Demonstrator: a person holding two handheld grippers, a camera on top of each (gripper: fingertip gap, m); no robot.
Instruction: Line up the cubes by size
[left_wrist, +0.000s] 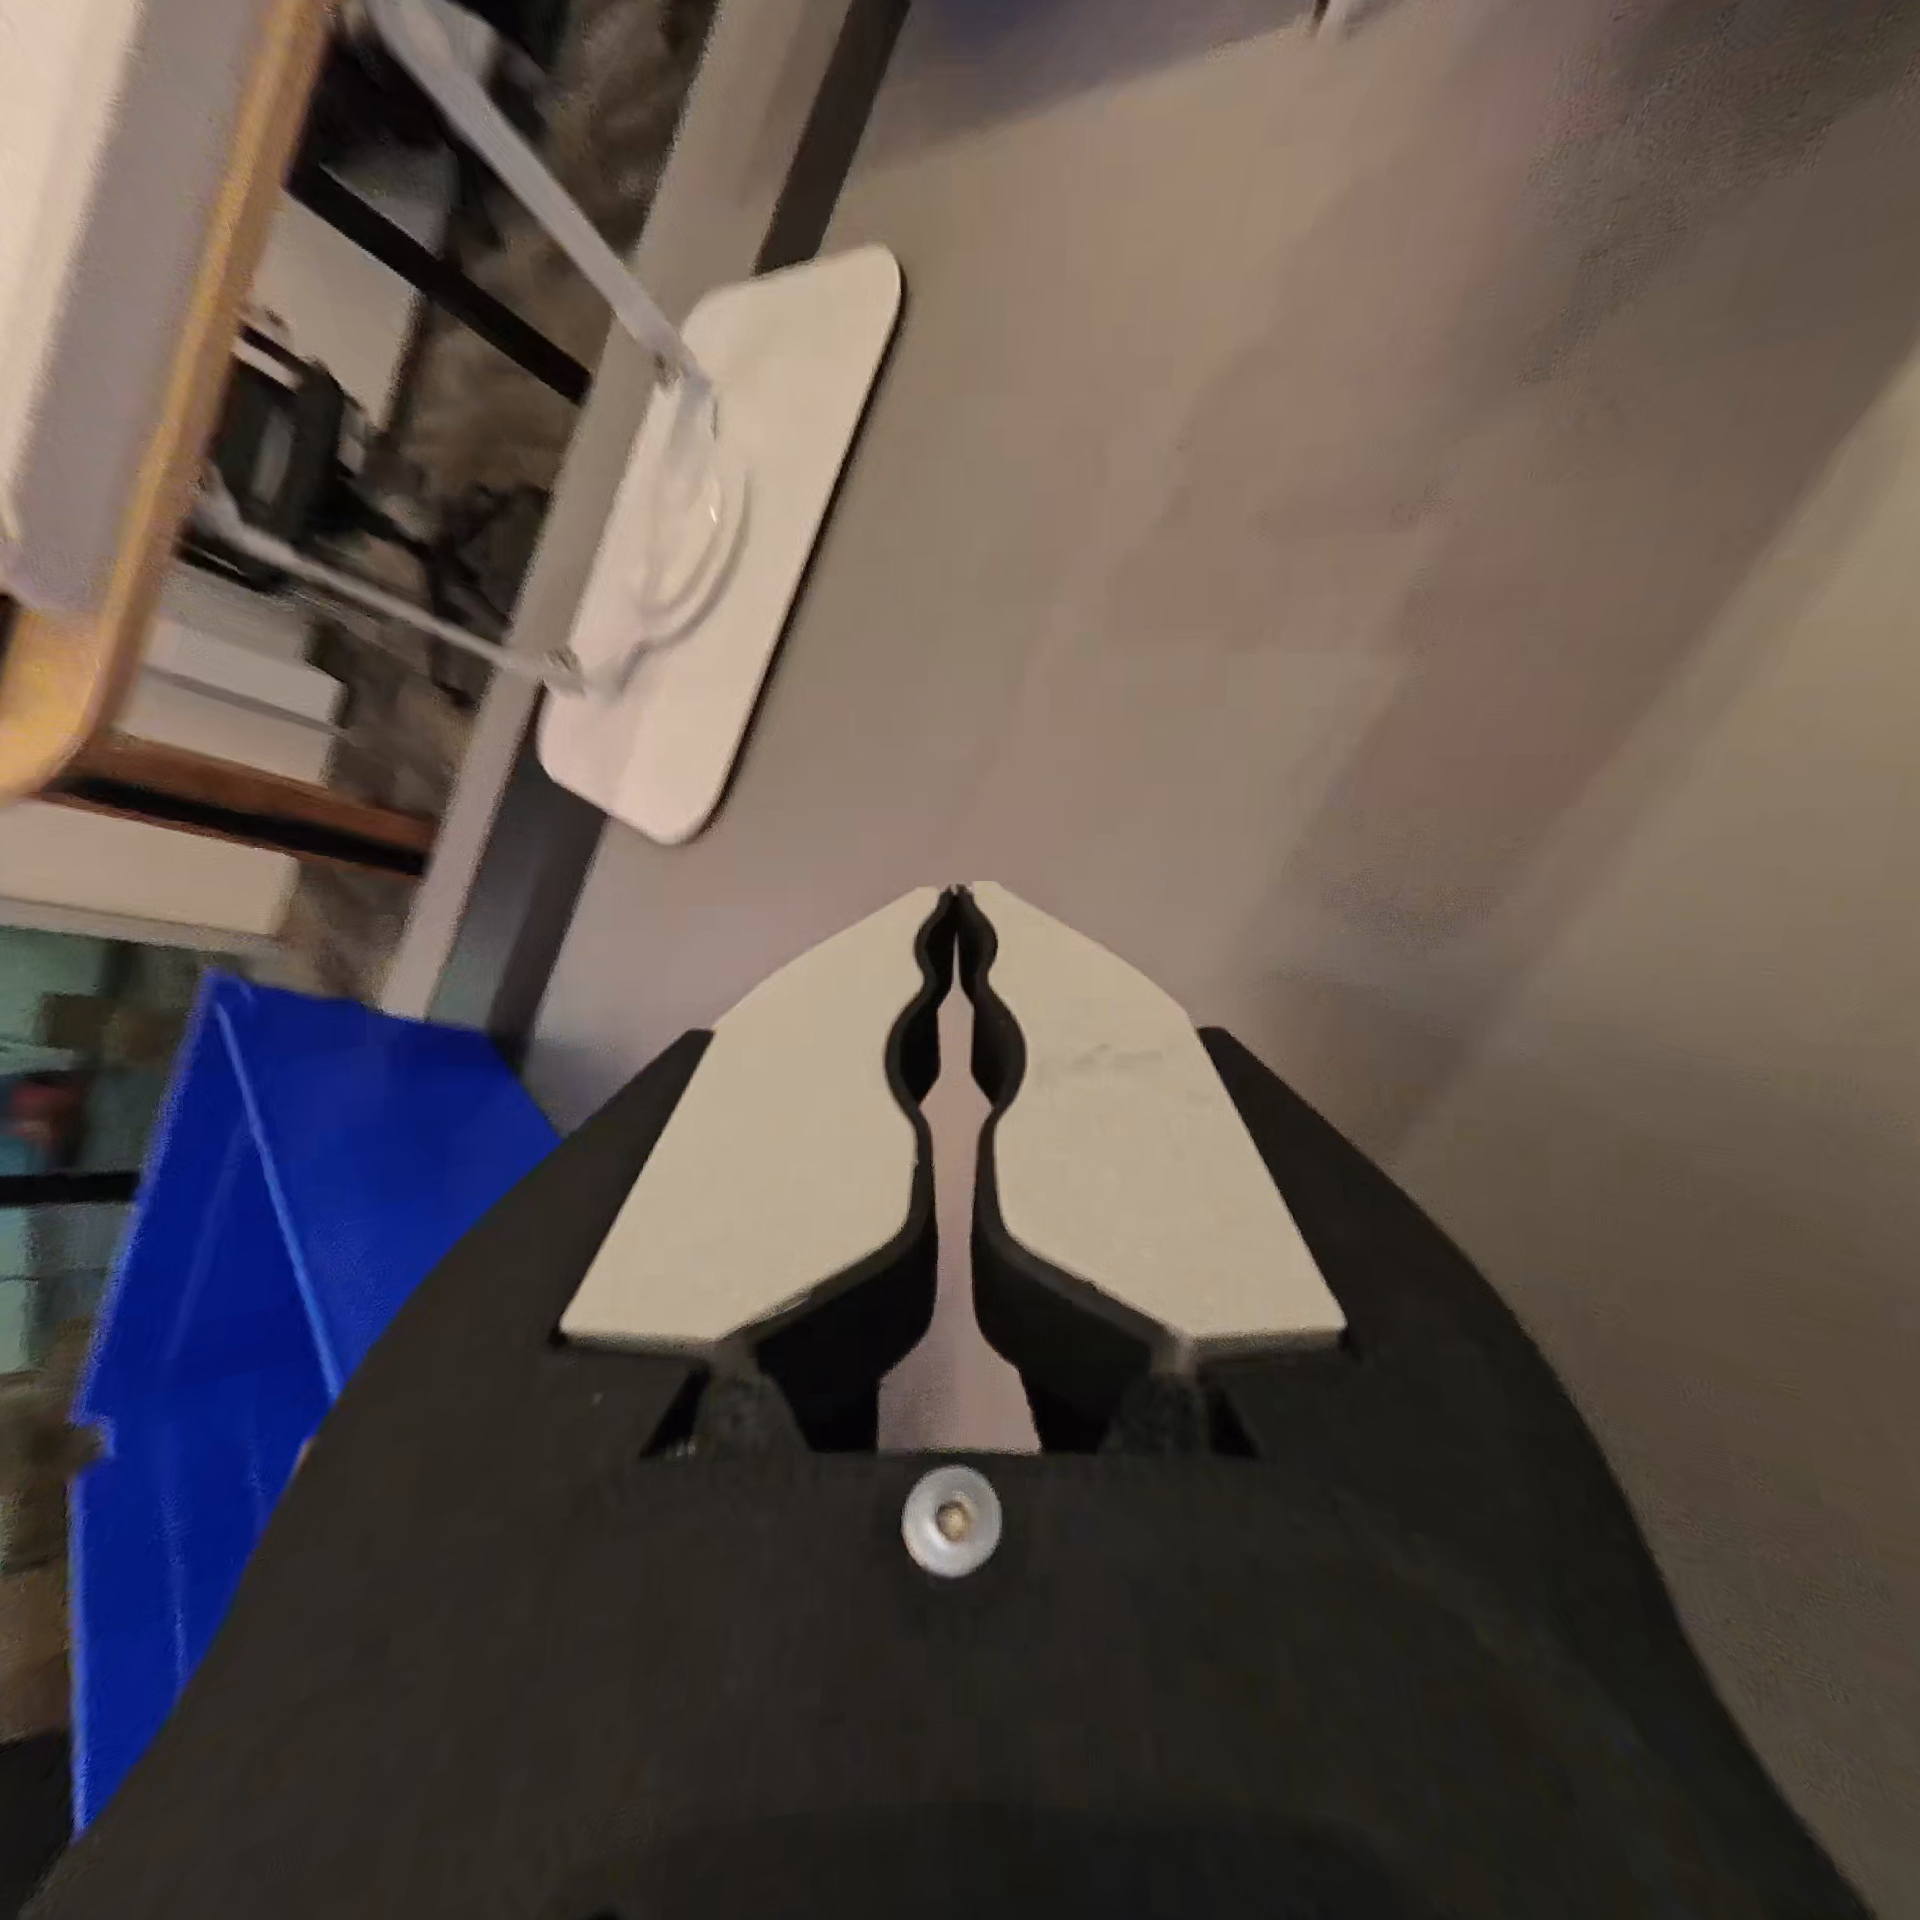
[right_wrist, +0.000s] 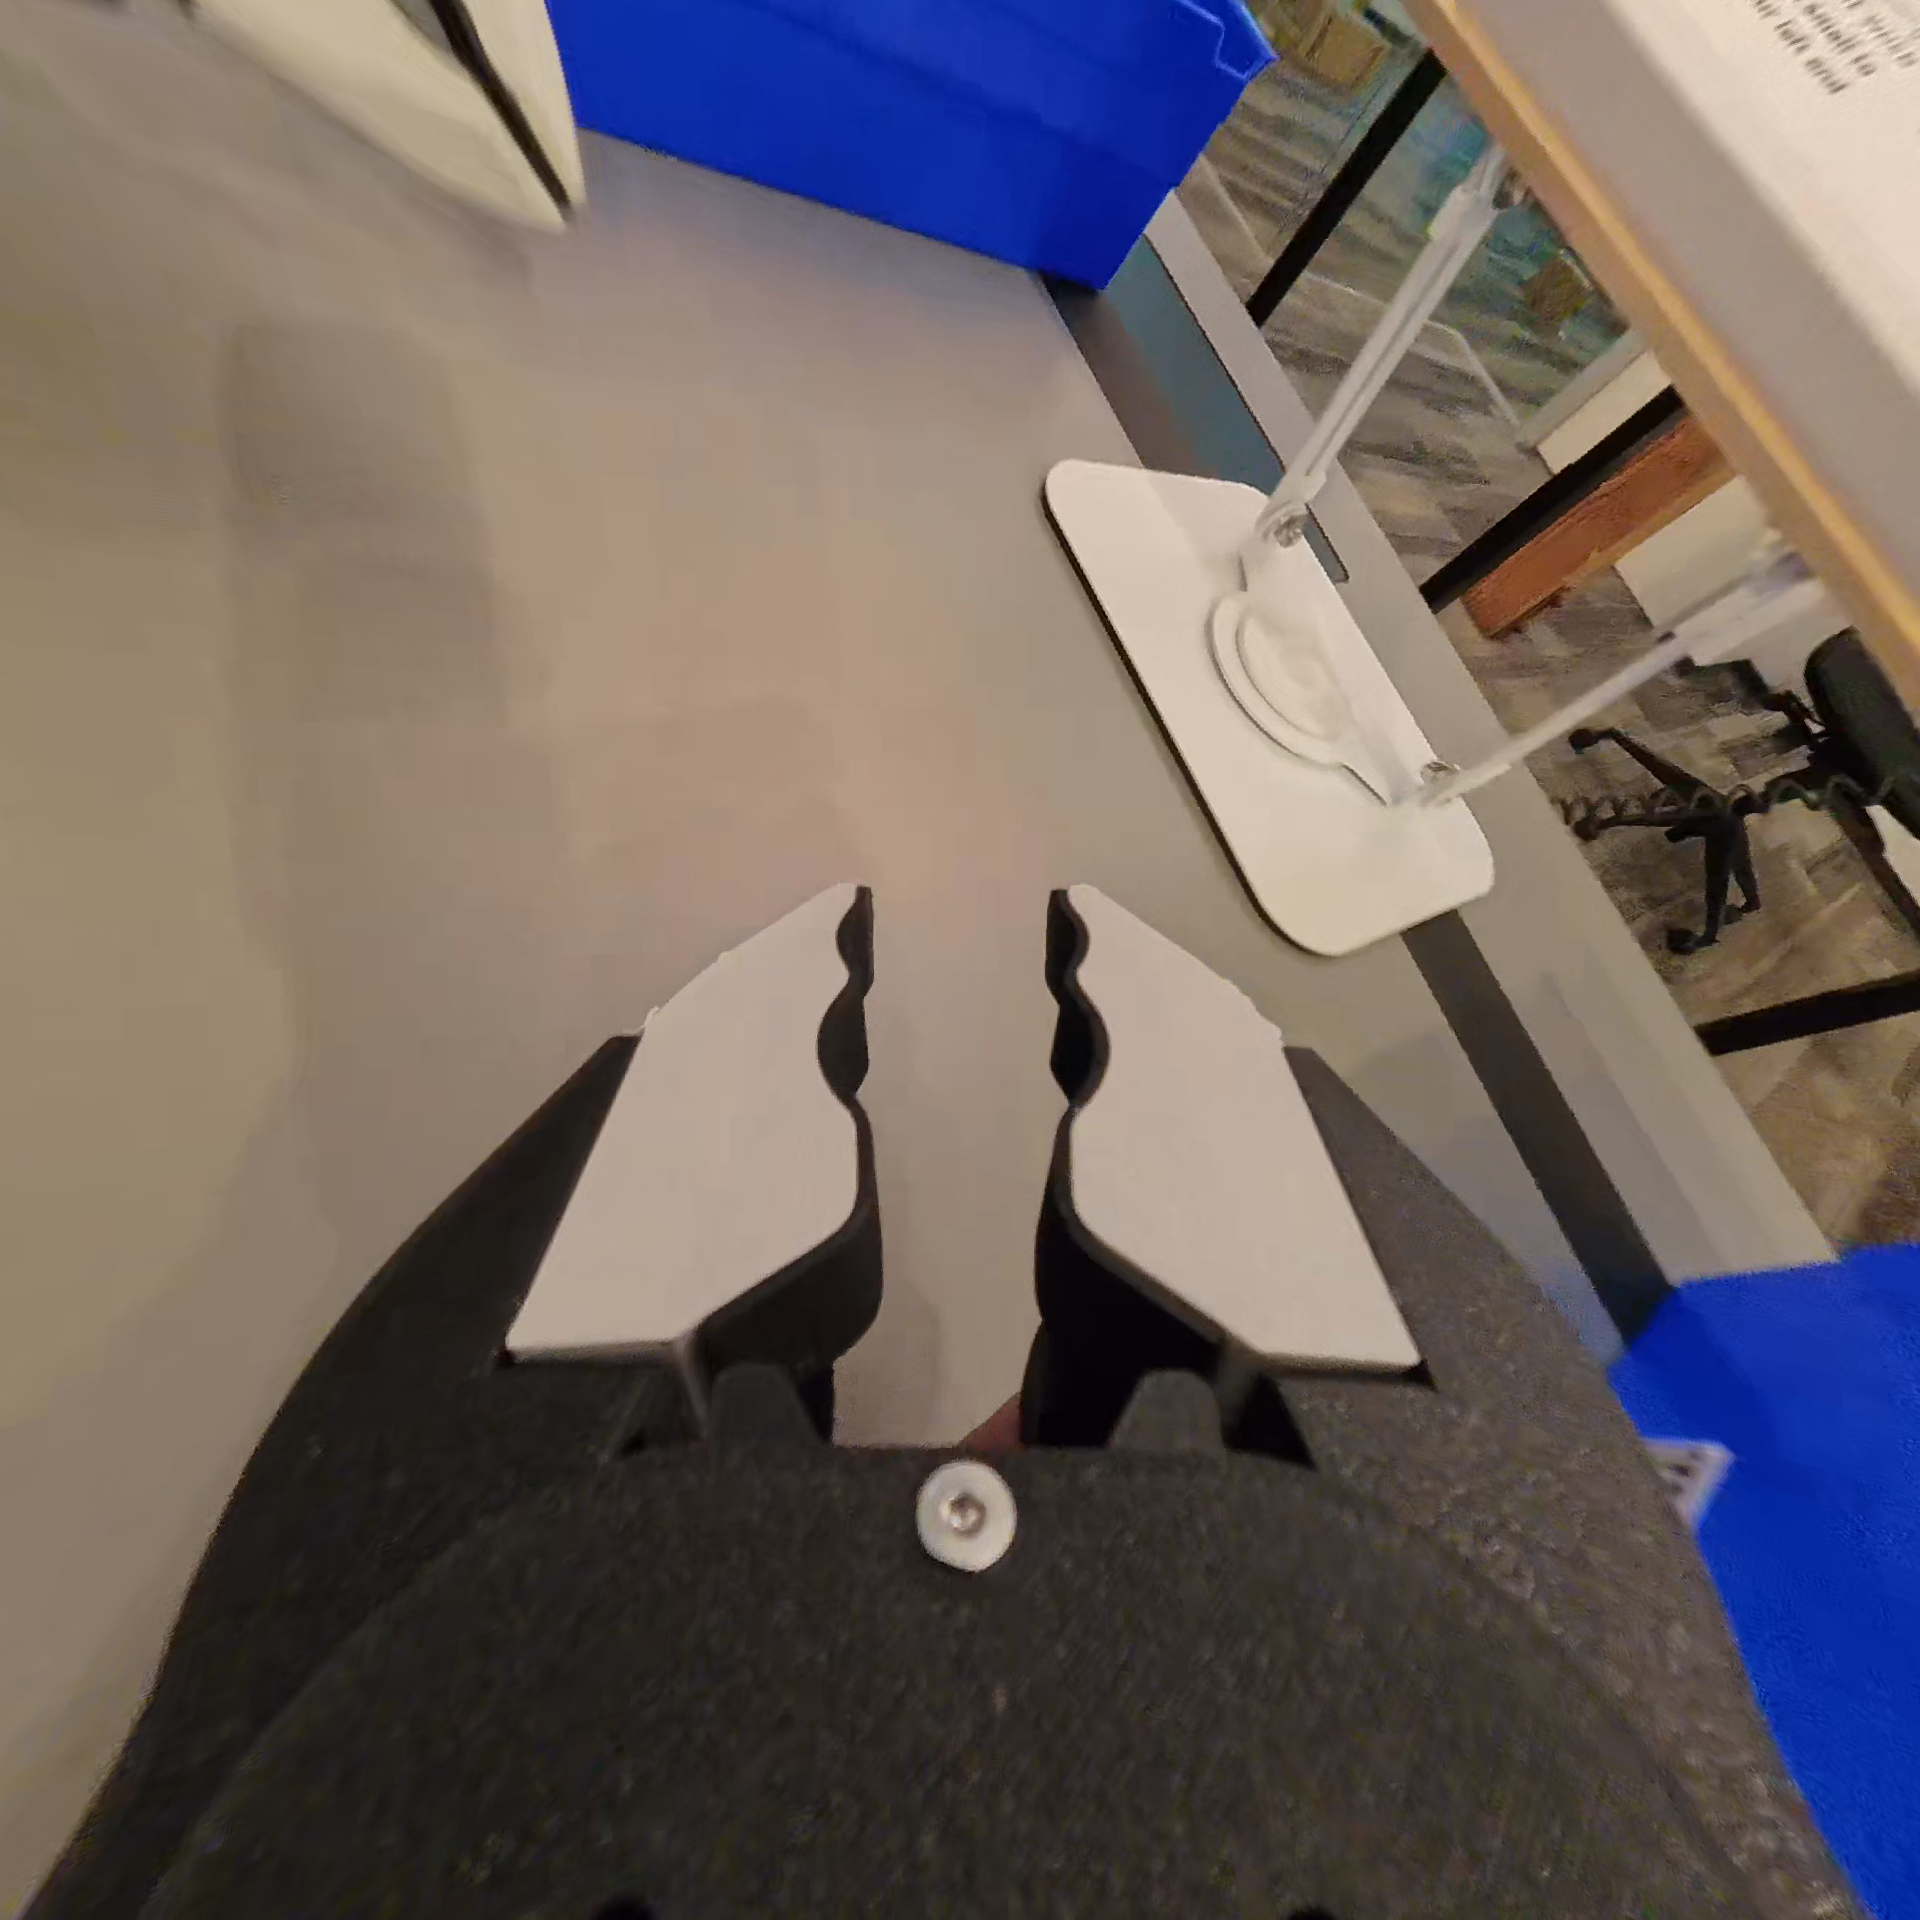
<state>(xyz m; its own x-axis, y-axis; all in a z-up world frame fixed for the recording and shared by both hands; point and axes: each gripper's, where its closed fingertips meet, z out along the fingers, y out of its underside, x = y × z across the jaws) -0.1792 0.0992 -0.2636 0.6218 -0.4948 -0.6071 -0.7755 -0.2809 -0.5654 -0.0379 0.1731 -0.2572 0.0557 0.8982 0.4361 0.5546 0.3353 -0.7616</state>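
Observation:
No cube shows in either view. In the left wrist view my left gripper (left_wrist: 956, 891) is shut, its fingertips (left_wrist: 935, 914) touching with nothing between them, above the bare grey table (left_wrist: 1247, 520). In the right wrist view my right gripper (right_wrist: 961, 904) is open with an empty gap between its fingers (right_wrist: 831, 935), also above the grey table (right_wrist: 520, 623). Neither view shows the other gripper.
A white stand base (left_wrist: 727, 540) with clear rods sits near the table's edge; it also shows in the right wrist view (right_wrist: 1268, 707). Blue bins stand at the table's edges (left_wrist: 291, 1247) (right_wrist: 883, 104) (right_wrist: 1787, 1455). A white box (right_wrist: 416, 94) lies far left. A chair (right_wrist: 1766, 790) stands beyond.

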